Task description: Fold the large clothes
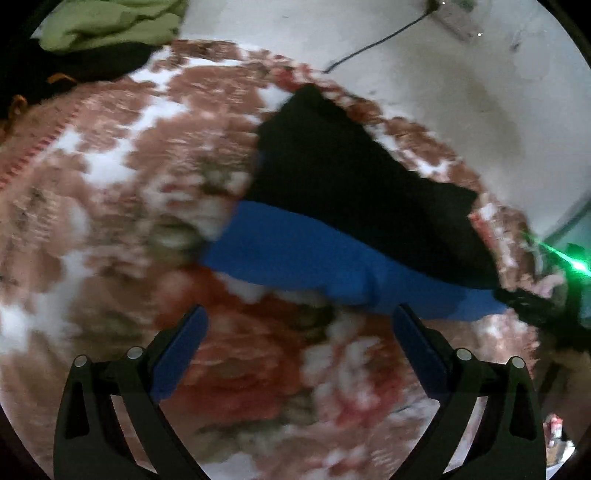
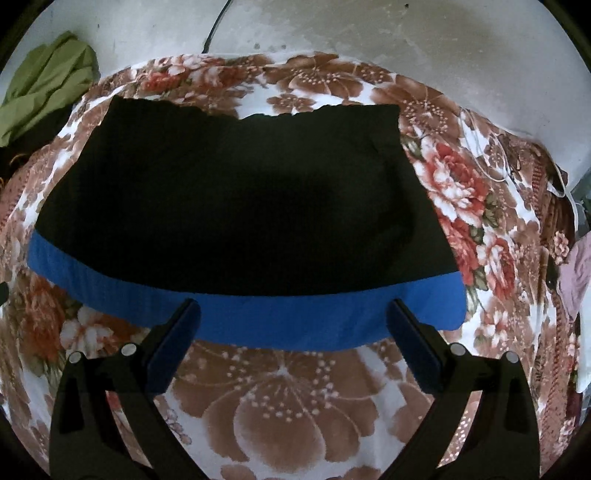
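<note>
A black garment (image 2: 236, 199) with a wide blue band (image 2: 295, 317) along its near edge lies flat on a floral bedspread (image 2: 295, 413). My right gripper (image 2: 293, 308) is open, its fingertips just over the blue band, with nothing between them. In the blurred left wrist view the same black garment (image 1: 354, 177) and its blue band (image 1: 314, 266) lie ahead and to the right. My left gripper (image 1: 299, 314) is open above the bedspread (image 1: 110, 184), just short of the band. At the right edge of that view the other gripper (image 1: 535, 299) shows, dark and blurred.
A green cloth (image 2: 44, 88) is heaped at the bed's far left corner, also the green cloth (image 1: 110, 26) at top left in the left wrist view. A black cable (image 1: 373, 44) runs over the pale floor (image 2: 406, 37) beyond the bed. A pinkish cloth (image 2: 576, 273) lies at the right edge.
</note>
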{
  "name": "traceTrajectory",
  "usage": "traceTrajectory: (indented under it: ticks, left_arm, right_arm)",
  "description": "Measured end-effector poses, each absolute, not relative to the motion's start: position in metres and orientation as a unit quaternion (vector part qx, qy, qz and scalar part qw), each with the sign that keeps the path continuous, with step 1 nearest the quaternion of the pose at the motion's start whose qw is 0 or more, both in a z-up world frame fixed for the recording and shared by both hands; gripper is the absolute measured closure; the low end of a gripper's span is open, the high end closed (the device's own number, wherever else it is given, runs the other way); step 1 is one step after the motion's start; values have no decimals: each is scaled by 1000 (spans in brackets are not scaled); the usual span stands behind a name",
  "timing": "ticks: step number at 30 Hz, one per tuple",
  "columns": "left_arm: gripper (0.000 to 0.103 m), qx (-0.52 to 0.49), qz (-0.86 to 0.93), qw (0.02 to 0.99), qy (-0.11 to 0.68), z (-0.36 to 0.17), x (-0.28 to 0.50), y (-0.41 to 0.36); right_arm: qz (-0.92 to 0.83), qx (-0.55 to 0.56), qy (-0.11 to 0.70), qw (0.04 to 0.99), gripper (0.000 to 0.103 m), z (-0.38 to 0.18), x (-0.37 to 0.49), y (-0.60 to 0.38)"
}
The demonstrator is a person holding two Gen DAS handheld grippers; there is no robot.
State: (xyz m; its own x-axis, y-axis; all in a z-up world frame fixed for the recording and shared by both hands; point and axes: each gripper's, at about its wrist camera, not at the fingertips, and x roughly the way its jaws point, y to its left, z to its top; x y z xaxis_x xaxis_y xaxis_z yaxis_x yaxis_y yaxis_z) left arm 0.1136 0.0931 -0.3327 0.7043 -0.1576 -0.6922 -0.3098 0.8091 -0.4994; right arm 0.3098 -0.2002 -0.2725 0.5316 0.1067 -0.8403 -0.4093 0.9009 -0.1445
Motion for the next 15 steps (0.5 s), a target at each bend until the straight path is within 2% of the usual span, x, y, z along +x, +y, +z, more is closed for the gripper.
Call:
traceTrajectory:
  ticks: [5,15]
  left_arm:
    - [5,-372,19,861,348,-363,138,84]
    - [5,-542,17,799,261,-416,156,120]
  right_arm:
    - [158,-167,453,861,5,-277,312,-188]
    - [170,-173,446,862,5,-287,334,-174]
